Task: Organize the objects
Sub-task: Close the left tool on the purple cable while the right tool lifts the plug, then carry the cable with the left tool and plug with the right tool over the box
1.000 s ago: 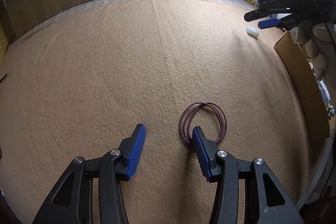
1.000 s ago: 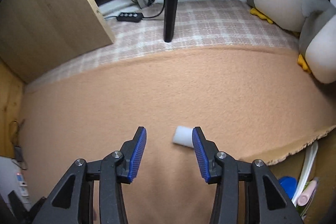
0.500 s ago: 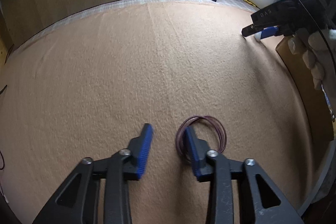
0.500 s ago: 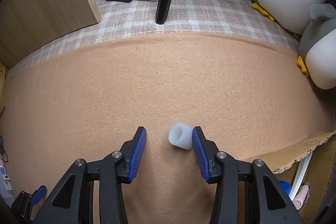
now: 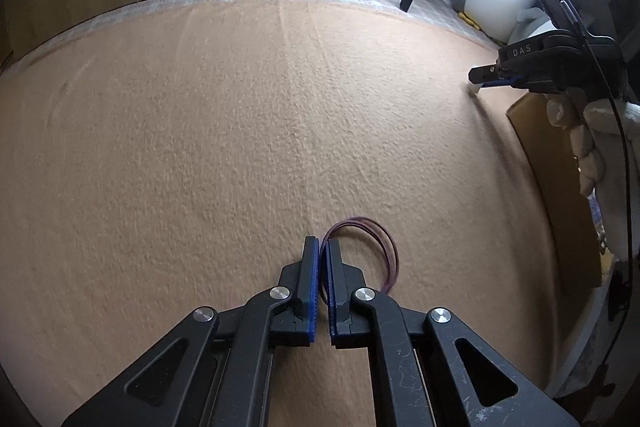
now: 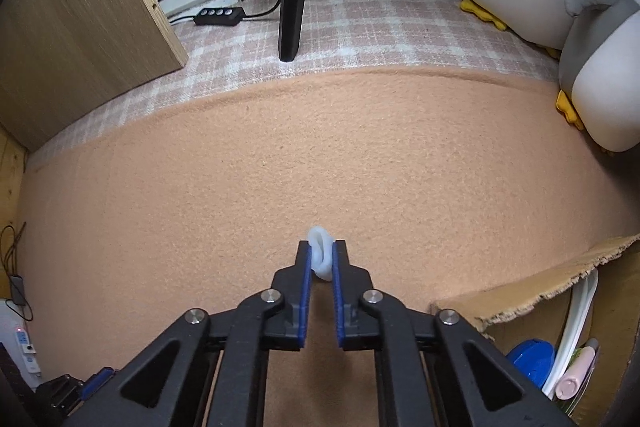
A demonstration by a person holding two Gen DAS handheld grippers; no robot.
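Okay, my left gripper (image 5: pixel 323 251) pinches the purple hair tie (image 5: pixel 374 247) on the near mat, my right gripper (image 6: pixel 321 254) squeezes the white silicone piece (image 6: pixel 321 251); I'd lift both straight, gently, toward the cardboard box (image 6: pixel 532 289) at right.

The only lettering I can read is "DAS", in pale capitals on the black body of my right gripper (image 5: pixel 494 75), seen from my left wrist camera. It sits on the angled face just behind the fingers. A small green light glows on the device mounted above it, but it carries no readable mark. My right wrist view shows no text.
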